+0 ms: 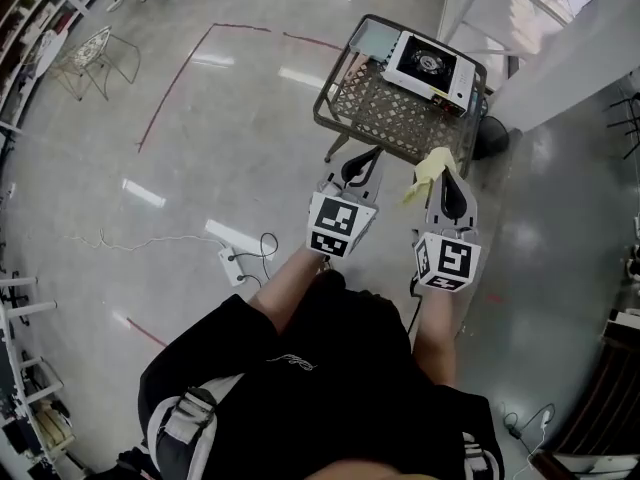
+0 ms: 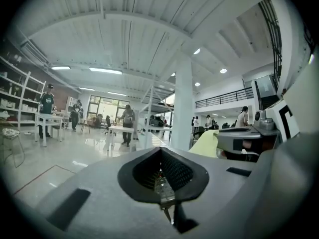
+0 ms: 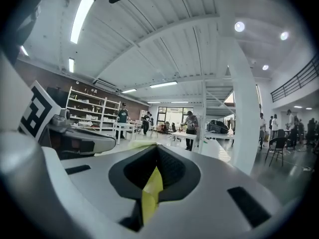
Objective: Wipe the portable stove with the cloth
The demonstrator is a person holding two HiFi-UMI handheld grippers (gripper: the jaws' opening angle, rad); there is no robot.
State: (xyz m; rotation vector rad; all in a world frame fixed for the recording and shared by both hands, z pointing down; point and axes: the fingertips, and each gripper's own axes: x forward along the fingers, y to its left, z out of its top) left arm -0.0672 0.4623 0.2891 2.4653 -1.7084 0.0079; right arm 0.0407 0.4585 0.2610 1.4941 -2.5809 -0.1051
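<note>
right gripper (image 1: 447, 175) jaws clamping shut on the yellow cloth (image 1: 426, 176), left gripper (image 1: 362, 164) jaws sitting closed with nothing between them, portable stove (image 1: 430, 66) lying on the wire-mesh desk (image 1: 385, 118) near both grippers

On the wire cart (image 1: 395, 118), the portable stove (image 1: 430, 65) is too small for its knob or lettering to be read. At the cart's near rim, part of the yellow cloth (image 1: 425, 176) is hidden between the right gripper's (image 1: 447, 173) closed jaws.
</note>
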